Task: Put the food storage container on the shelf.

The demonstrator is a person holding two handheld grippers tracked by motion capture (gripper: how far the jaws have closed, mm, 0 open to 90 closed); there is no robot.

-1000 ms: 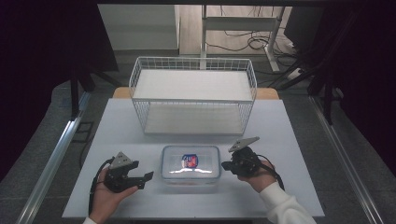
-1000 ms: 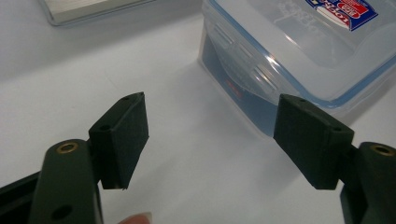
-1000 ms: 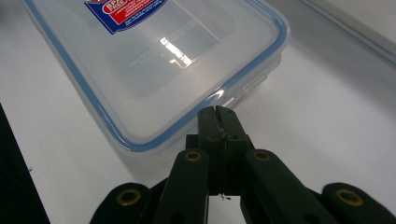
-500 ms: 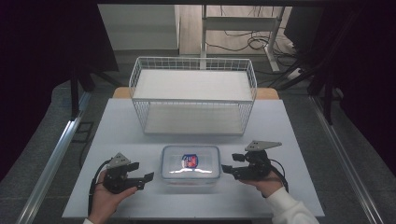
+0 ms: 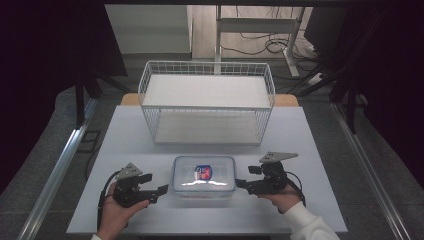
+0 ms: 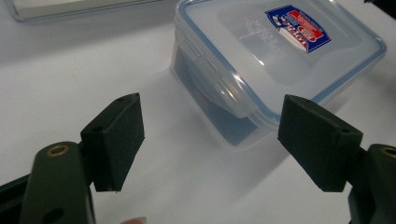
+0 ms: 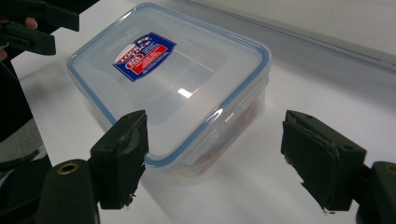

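A clear plastic food container [image 5: 204, 175] with a blue-rimmed snap-on lid and a red and blue label [image 5: 203, 172] was seen in the lower middle of the high view, resting on the white surface [image 5: 320, 150] just below a white wire basket [image 5: 207, 102] that occupied the centre of the frame. The left tongs [image 5: 161, 192] were held at the lower left of that view, just beside the container's left end, and the right tongs [image 5: 242, 185] at the lower right, just beside its right end; both were pointed inward at the container. In the left gripper view the container [image 6: 275, 60] was found in the upper right of the frame, beyond the two black pads, with one corner of it lying in line with the gap between them but apart from both. The left tongs [image 6: 229, 140] were spread wide, had just been opening, and nothing was gripped. In the right gripper view the container [image 7: 170, 79] was placed in the upper left and centre, its near corner reaching down toward the left pad; whether that pad touched the rim could not be told. The right tongs [image 7: 215, 154] were likewise spread wide, had just been opening, and nothing was clamped. A hand and white sleeve [image 5: 305, 222] were seen at the bottom right of the high view.
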